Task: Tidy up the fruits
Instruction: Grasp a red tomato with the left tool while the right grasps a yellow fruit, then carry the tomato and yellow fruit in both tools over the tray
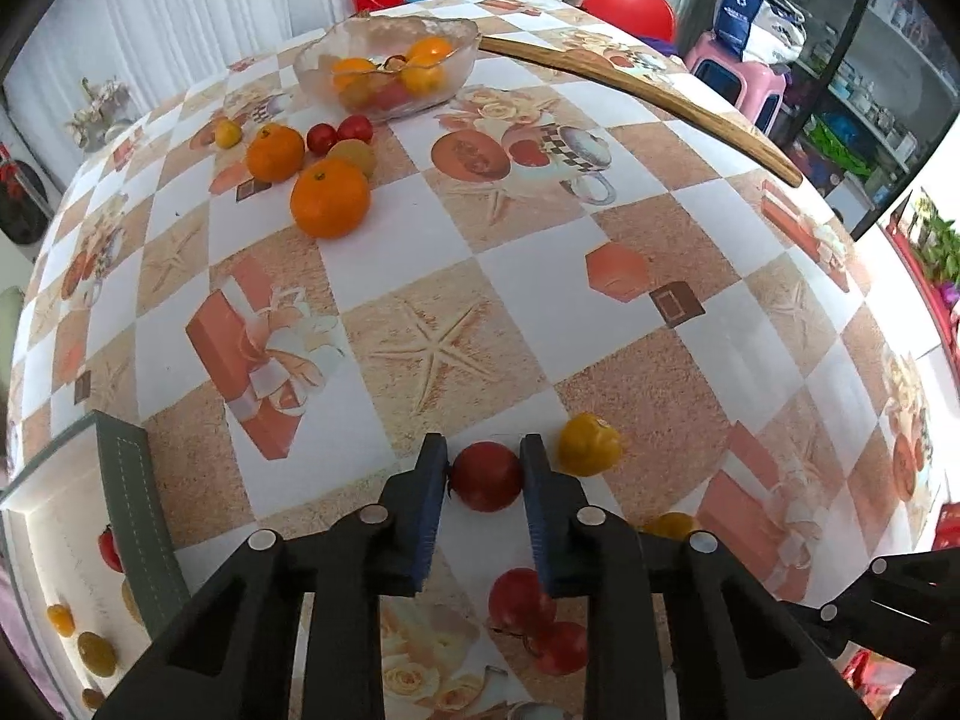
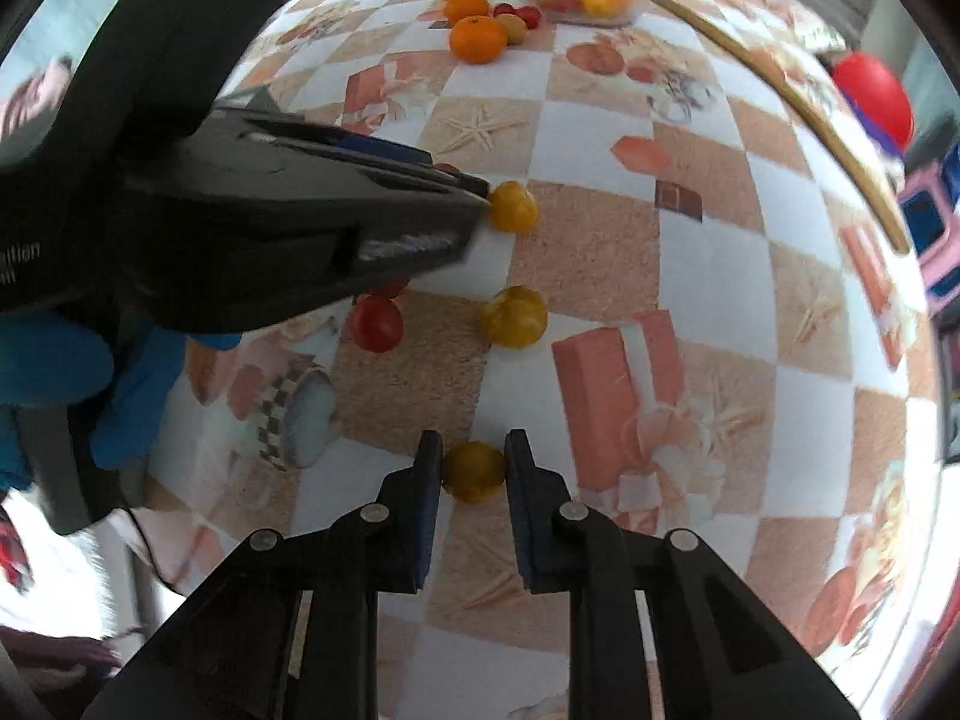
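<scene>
Patterned tablecloth [image 1: 540, 300], fingers [image 1: 432, 480] flanking red tomato [image 1: 486, 476]

Both wrist views skim the shared table [image 1: 540, 276] closely.

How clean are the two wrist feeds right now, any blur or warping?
Left wrist view: sharp, the red tomato between the left gripper fingers is crisp; fisheye bulges the table. Right wrist view: softer, edges smeared, yellow tomato at the right gripper readable.
</scene>
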Action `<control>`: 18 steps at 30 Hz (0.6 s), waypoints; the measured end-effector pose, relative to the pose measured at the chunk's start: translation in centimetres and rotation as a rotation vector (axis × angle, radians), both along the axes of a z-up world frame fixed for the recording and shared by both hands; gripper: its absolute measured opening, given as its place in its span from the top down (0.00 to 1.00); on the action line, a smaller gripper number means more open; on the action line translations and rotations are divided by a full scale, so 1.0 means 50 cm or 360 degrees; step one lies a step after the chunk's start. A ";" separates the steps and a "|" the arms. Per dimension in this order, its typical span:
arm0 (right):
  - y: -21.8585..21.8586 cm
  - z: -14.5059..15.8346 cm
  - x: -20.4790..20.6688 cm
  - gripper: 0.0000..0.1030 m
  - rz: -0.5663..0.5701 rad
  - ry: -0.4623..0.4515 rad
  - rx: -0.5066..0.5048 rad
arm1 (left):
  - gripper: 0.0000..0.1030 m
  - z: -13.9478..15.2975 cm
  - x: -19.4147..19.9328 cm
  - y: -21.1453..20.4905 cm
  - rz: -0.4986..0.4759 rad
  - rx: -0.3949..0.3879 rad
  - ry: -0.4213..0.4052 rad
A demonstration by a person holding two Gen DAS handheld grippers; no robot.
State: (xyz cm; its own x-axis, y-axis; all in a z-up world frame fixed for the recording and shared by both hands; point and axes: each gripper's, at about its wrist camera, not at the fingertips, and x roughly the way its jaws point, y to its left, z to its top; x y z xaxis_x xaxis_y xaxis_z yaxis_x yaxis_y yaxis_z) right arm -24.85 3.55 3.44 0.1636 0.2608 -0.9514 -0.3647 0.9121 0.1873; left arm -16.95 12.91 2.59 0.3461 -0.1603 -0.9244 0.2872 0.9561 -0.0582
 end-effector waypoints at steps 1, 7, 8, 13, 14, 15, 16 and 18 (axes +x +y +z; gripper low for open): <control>-0.007 0.001 0.003 0.78 -0.0020 0.0009 0.0018 | 0.76 0.001 0.002 0.005 0.0013 -0.0026 0.0012; -0.064 0.017 0.032 0.78 -0.0176 0.0050 0.0110 | 0.76 0.010 0.000 0.039 0.0125 -0.0131 0.0067; -0.069 0.021 0.037 0.78 -0.0195 0.0053 0.0121 | 0.76 0.013 -0.003 0.043 0.0137 -0.0134 0.0063; -0.076 0.042 0.064 0.78 -0.0235 0.0048 0.0154 | 0.76 0.043 -0.021 0.075 0.0208 -0.0143 0.0021; -0.073 0.047 0.067 0.78 -0.0228 0.0040 0.0153 | 0.76 0.049 -0.025 0.082 0.0229 -0.0144 0.0013; -0.070 0.052 0.067 0.78 -0.0220 0.0036 0.0155 | 0.76 0.053 -0.029 0.089 0.0244 -0.0147 0.0007; -0.067 0.059 0.066 0.78 -0.0206 0.0031 0.0157 | 0.76 0.059 -0.035 0.099 0.0265 -0.0151 -0.0002; -0.050 0.064 0.079 0.78 -0.0173 0.0022 0.0160 | 0.76 0.070 -0.043 0.118 0.0308 -0.0152 -0.0021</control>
State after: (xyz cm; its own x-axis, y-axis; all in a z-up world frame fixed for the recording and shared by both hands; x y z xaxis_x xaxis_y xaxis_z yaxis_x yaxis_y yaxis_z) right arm -20.92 1.06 6.62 0.1831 0.3365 -0.9237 -0.2617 0.9224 0.2842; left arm -19.11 18.82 6.09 0.3907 -0.1762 -0.9035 0.0998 0.9838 -0.1487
